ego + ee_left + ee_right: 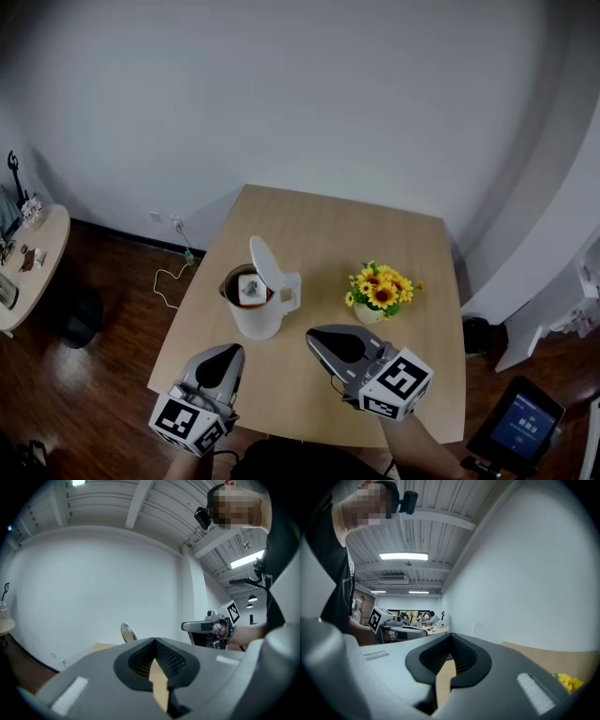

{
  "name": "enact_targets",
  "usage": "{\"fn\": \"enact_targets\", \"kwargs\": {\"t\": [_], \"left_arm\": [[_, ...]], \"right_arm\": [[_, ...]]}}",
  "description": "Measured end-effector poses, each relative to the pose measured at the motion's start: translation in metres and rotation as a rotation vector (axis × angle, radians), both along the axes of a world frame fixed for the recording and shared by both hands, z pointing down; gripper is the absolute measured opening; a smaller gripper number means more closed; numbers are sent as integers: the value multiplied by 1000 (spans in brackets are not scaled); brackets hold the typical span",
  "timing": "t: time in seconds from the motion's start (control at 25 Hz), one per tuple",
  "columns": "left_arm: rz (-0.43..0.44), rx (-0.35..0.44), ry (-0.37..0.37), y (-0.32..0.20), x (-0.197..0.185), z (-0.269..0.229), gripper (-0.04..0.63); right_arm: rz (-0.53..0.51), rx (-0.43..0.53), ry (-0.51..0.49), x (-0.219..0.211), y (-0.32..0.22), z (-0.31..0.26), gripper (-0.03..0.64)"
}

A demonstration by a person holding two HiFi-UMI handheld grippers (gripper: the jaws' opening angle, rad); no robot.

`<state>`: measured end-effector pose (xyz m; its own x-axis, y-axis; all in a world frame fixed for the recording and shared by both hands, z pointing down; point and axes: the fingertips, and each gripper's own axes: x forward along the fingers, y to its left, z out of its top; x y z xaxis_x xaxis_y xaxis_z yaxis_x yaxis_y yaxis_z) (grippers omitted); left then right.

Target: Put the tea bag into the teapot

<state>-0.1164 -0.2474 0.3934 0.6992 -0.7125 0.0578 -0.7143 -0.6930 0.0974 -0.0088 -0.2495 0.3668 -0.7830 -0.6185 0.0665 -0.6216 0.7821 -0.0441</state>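
Tea bag looks to be in the pot; both grippers empty at the near edge.
On the table (328, 225), the white teapot (261, 319) stands left of centre with its lid (265, 265) flipped up. The left gripper (225, 358) and right gripper (328, 342) hover near it, jaws pressed together on nothing. The flower pot (379, 292) sits to the right. A small pale tea bag (249, 288) sits in the pot's mouth, so the drop seems done; the lid is left open.

White wall (328, 94), dark wood floor (103, 375), round side table (45, 251), ceiling striplight (403, 556)
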Motion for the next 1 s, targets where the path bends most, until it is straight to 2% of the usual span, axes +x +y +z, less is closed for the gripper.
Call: {"fn": "enact_targets", "kwargs": {"t": [0.4,1.0], "left_arm": [[1,11,-24,12,7,0,5],[-41,16,-25,18,-3,-7,5]], "right_arm": [[-1,0,15,5,9,5,0],[-35,11,16,-2,15,2,2]]}}
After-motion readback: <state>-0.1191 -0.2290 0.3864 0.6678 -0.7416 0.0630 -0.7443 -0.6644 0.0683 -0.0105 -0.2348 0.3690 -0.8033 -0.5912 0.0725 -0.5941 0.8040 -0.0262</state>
